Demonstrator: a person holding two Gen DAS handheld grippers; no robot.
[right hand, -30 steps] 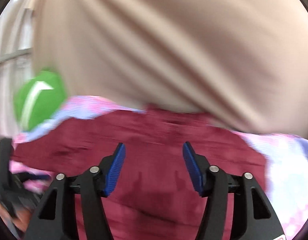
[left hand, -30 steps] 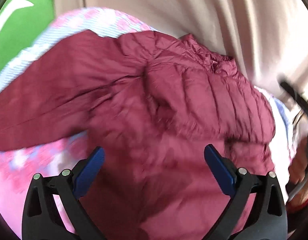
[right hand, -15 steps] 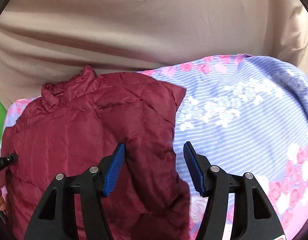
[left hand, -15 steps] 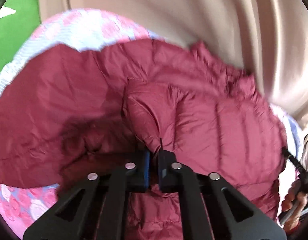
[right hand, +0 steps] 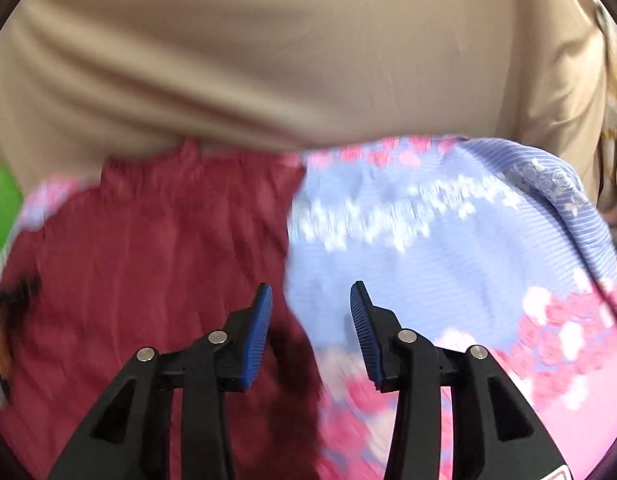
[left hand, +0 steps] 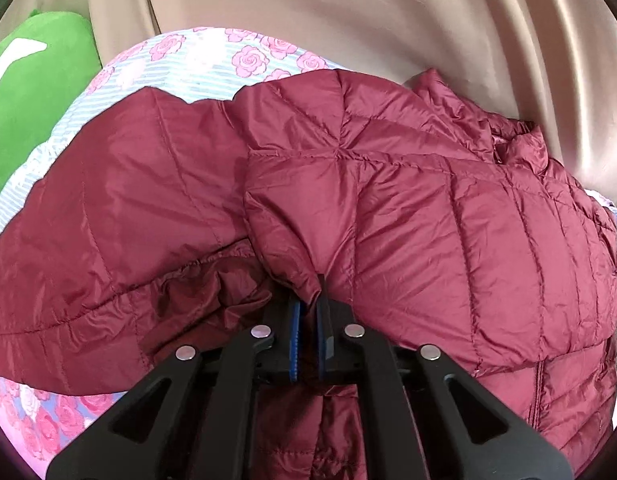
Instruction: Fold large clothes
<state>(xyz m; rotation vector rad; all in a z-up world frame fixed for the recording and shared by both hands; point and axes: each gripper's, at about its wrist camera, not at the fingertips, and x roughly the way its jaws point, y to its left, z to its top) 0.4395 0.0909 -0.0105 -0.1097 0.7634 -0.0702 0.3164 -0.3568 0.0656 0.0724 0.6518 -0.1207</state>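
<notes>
A maroon quilted puffer jacket point(left hand: 428, 208) lies on a floral bedsheet point(left hand: 212, 60). My left gripper point(left hand: 308, 312) is shut on a fold of the jacket's edge near its middle and holds it up a little, with one side folded over the body. In the blurred right wrist view the jacket point(right hand: 148, 260) fills the left half. My right gripper point(right hand: 311, 312) is open and empty above the jacket's right edge, where it meets the sheet point(right hand: 448, 248).
A green cushion point(left hand: 32, 100) lies at the far left of the bed. A beige curtain point(left hand: 348, 12) hangs behind the bed and also fills the top of the right wrist view point(right hand: 288, 60).
My left gripper was open a second ago, then shut on a jacket fold and has drawn it across. My right gripper swung right to the jacket's edge and stays open.
</notes>
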